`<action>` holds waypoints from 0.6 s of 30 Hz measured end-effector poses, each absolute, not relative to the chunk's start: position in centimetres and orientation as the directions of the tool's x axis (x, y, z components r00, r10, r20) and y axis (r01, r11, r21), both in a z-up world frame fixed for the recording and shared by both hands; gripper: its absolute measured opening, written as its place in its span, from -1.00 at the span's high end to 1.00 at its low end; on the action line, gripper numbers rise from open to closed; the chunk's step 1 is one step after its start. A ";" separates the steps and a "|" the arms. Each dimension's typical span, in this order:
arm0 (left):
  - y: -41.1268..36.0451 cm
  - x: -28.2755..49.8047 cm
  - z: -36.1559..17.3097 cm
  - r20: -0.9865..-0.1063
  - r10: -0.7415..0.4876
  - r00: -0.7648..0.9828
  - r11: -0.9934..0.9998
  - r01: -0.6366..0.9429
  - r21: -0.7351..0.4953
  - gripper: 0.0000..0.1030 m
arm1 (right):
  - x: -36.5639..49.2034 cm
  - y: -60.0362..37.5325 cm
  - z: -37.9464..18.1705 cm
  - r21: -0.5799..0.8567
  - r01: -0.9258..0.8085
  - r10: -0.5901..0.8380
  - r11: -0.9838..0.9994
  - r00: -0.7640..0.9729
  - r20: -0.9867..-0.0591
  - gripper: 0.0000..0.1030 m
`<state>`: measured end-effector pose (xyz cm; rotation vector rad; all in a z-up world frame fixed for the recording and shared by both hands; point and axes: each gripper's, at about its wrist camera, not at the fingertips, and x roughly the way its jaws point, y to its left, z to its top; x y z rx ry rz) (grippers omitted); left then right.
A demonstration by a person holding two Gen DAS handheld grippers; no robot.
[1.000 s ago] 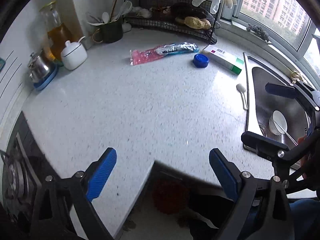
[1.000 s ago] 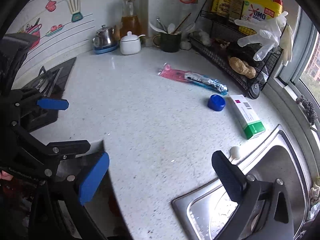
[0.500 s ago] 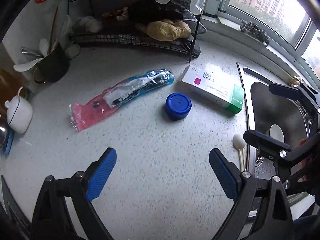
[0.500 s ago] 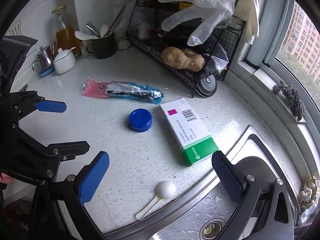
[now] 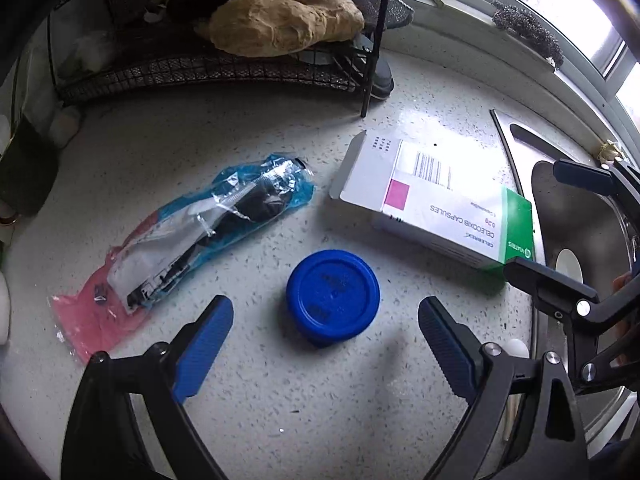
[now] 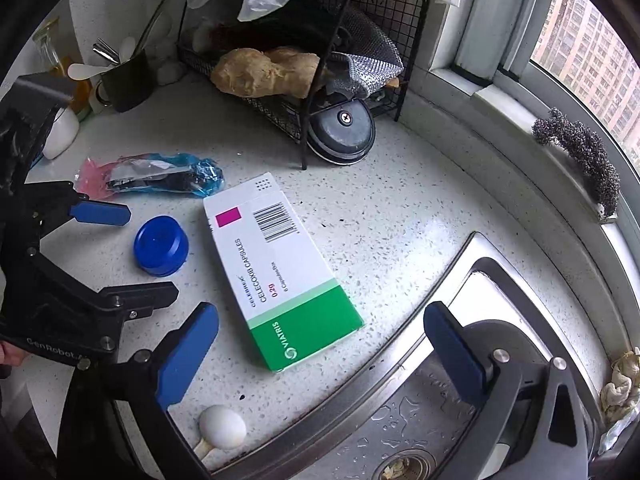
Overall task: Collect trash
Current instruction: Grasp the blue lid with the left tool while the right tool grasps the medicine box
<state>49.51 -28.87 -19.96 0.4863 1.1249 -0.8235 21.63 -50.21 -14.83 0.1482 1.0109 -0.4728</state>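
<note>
A round blue cap (image 5: 333, 297) (image 6: 161, 245) lies on the speckled white counter. My left gripper (image 5: 325, 332) is open, its blue fingers straddling the cap from just in front of it, apart from it. A white and green medicine box (image 5: 436, 203) (image 6: 276, 268) lies flat to the cap's right. My right gripper (image 6: 320, 340) is open over the box's green end and the sink rim. A crumpled pink and blue plastic wrapper (image 5: 192, 232) (image 6: 156, 176) lies to the cap's left.
A black wire rack (image 6: 304, 80) holding a ginger root (image 5: 284, 24) stands at the back. The steel sink (image 6: 460, 400) lies to the right, with a small white spoon (image 6: 222, 428) by its rim. A dark utensil cup (image 6: 126, 80) stands at the back left.
Both grippers have moved forward across the counter toward the back. The cap, box and wrapper now loom much larger. The left gripper has closed in on the cap, the right on the box.
</note>
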 end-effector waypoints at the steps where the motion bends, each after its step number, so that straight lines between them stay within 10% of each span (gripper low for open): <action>1: -29.2 49.7 -20.2 -0.926 -0.323 0.193 0.616 0.786 -0.051 -0.80 | 21.7 -50.4 -14.9 -0.095 0.447 -0.310 0.890 0.439 -0.843 -0.99; 5: -30.2 50.2 -20.5 -0.925 -0.323 0.198 0.605 0.795 -0.041 -0.78 | 21.9 -51.0 -15.2 -0.090 0.456 -0.308 0.885 0.431 -0.848 -0.99; 15: -30.3 51.3 -19.6 -0.912 -0.333 0.241 0.607 0.795 -0.012 0.17 | 22.7 -51.8 -15.5 -0.085 0.444 -0.297 0.892 0.434 -0.851 -0.99; 18: -29.4 51.1 -19.3 -0.911 -0.331 0.247 0.617 0.787 -0.011 0.17 | 23.7 -51.5 -15.6 -0.074 0.416 -0.275 0.906 0.447 -0.851 -0.99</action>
